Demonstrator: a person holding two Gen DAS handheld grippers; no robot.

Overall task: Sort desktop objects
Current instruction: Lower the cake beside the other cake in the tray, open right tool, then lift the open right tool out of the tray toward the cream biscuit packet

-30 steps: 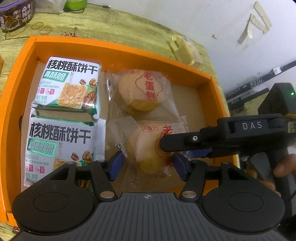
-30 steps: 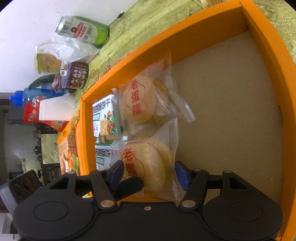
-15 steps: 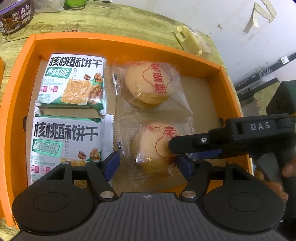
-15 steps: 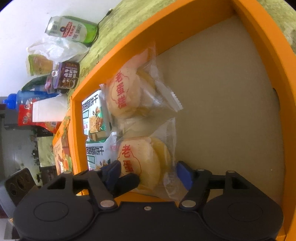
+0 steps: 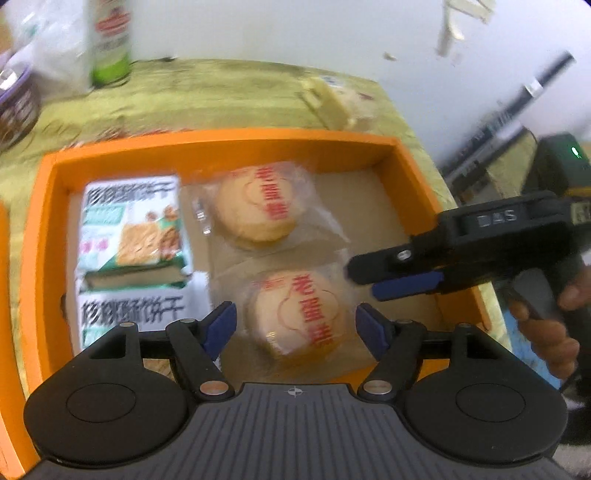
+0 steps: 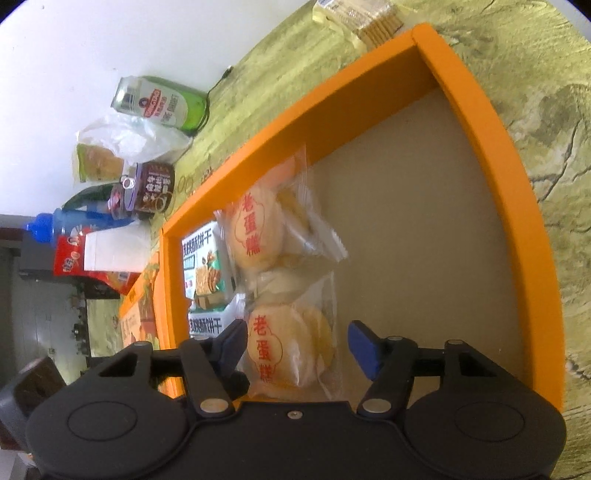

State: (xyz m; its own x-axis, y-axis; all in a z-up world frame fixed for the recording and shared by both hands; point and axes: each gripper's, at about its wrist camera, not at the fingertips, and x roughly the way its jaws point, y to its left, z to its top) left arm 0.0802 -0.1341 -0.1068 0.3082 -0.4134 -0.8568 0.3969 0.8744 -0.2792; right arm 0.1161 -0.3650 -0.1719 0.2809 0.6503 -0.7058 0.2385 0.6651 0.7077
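Looking along the left hand-held gripper (image 5: 295, 325), the orange tray (image 5: 229, 142) on the worktop (image 5: 207, 96) holds two walnut biscuit packs (image 5: 133, 236) at its left side and two wrapped egg cakes in the middle. The nearer egg cake (image 5: 295, 317) lies between the blue pads (image 5: 221, 325); the jaws are opening and press on nothing, so this cake rests free on the tray floor. The right hand-held gripper (image 5: 399, 277) comes in from the right side, held by a hand (image 5: 550, 332), with its tips just beside the wrapper. In the right wrist view, the right gripper's jaws are closing, the same cake (image 6: 284, 347) is between them, and a gap shows at the right pad (image 6: 364, 347), so I judge there is no grip. The farther egg cake (image 6: 255, 229) leans next to the biscuit packs, and the right part of the tray is bare. The step seems to be the finishing of this cake's placing. The next move probably calls for lifting both grippers clear and going for the cracker pack (image 6: 365, 18) lying outside the tray.
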